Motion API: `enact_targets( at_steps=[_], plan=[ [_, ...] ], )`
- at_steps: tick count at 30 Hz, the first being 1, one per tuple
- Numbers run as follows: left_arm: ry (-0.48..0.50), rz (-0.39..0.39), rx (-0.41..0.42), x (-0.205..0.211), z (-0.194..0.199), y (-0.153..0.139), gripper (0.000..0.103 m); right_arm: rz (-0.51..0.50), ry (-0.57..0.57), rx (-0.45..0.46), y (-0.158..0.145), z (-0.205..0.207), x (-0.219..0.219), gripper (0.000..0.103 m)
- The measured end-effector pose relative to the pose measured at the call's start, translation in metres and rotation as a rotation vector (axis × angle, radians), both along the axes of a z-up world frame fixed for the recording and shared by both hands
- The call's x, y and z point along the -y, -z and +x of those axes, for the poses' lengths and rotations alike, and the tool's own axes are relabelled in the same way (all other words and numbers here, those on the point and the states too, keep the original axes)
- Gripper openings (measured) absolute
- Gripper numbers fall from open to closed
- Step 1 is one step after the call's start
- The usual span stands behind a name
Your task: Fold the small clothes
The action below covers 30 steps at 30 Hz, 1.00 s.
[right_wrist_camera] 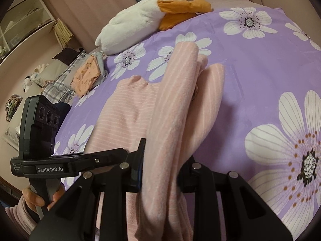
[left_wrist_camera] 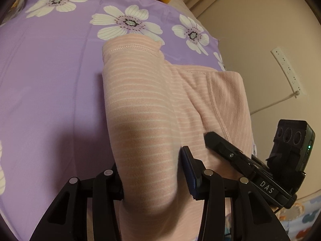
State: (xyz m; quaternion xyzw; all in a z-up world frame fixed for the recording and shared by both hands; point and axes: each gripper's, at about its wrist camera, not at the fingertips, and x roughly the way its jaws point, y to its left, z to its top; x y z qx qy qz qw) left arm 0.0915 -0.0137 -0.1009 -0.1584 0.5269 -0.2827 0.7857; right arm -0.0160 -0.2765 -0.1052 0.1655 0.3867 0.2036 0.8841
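Spread across a purple sheet (left_wrist_camera: 50,76) printed with white flowers: a pink striped garment (left_wrist_camera: 140,104), partly flat, partly lifted into folds. Left gripper (left_wrist_camera: 152,178) closed on a thick bunch of that garment, cloth bulging between its 2 fingers and hiding most of the left one. Right gripper (right_wrist_camera: 160,172) likewise clamped on a raised fold of the same garment (right_wrist_camera: 172,104), the fabric rising from the fingers and draping back onto the flat part. Seen from the left camera, the right gripper (left_wrist_camera: 208,138) lying just beside the left, its tip against the cloth. Seen from the right camera, the left gripper (right_wrist_camera: 128,152) close alongside, held by a hand (right_wrist_camera: 38,197) at lower left. Farther back on the sheet: a white and orange plush toy (right_wrist_camera: 136,18), and a small pile of clothes (right_wrist_camera: 86,74) near the edge.
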Motion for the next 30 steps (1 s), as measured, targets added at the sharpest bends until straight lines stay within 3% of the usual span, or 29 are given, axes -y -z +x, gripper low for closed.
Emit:
enact_targets(
  at_steps=[30],
  plan=[
    [-0.09,-0.026,0.098,-0.054,-0.057,-0.038,0.045,-0.063,-0.119,0.122,-0.051,-0.066,-0.058,0.026]
  ],
)
